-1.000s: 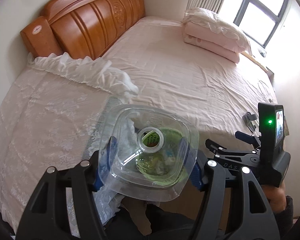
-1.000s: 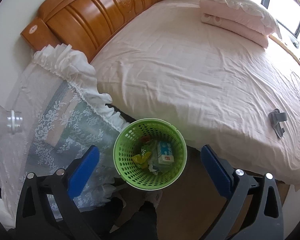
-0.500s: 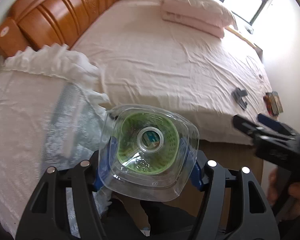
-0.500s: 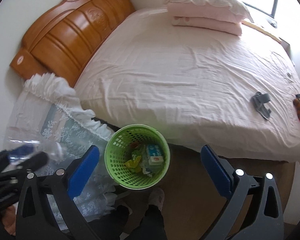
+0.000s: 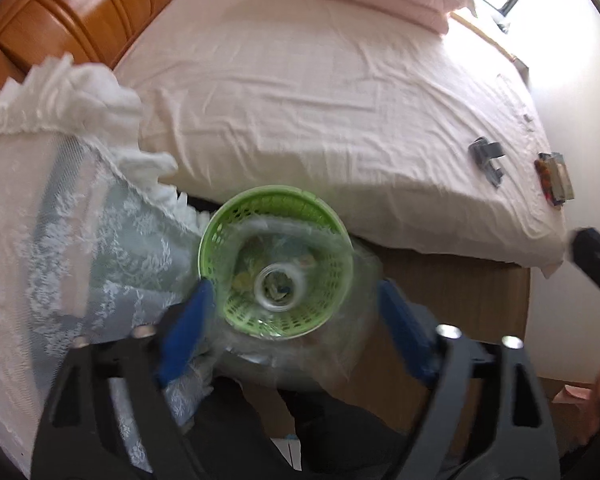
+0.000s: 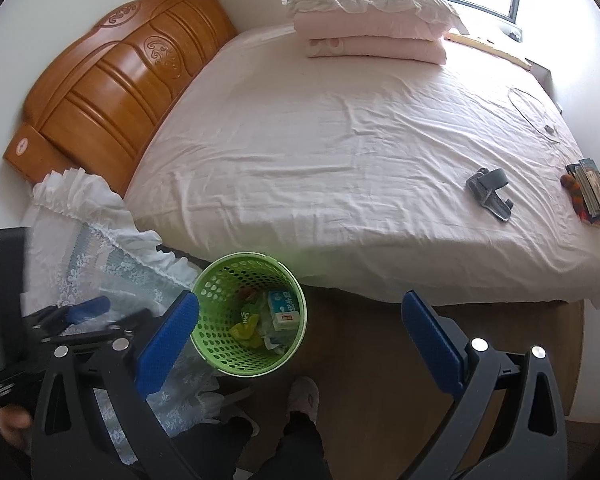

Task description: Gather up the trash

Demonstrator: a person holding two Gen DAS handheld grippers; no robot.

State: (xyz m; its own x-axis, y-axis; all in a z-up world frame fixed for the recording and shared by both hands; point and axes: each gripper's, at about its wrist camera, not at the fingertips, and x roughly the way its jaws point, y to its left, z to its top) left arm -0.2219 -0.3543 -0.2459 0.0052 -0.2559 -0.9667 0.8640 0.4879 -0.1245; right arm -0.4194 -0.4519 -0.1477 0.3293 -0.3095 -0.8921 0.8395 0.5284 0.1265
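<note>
Our left gripper (image 5: 292, 320) points steeply down, jaws opening. The clear plastic bottle (image 5: 296, 344) sits between the blue pads (image 5: 184, 332), blurred; neither pad presses on it now. Its neck ring lines up directly over the green basket (image 5: 220, 236) below the claw. Basket holds wrappers and a small carton (image 6: 286, 312). Our right gripper (image 6: 300, 336) is spread wide, holding nothing, with the basket just left of centre between its fingers.

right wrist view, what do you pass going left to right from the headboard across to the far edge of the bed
wooden headboard -> stacked pillows -> grey clip-like object -> books
</note>
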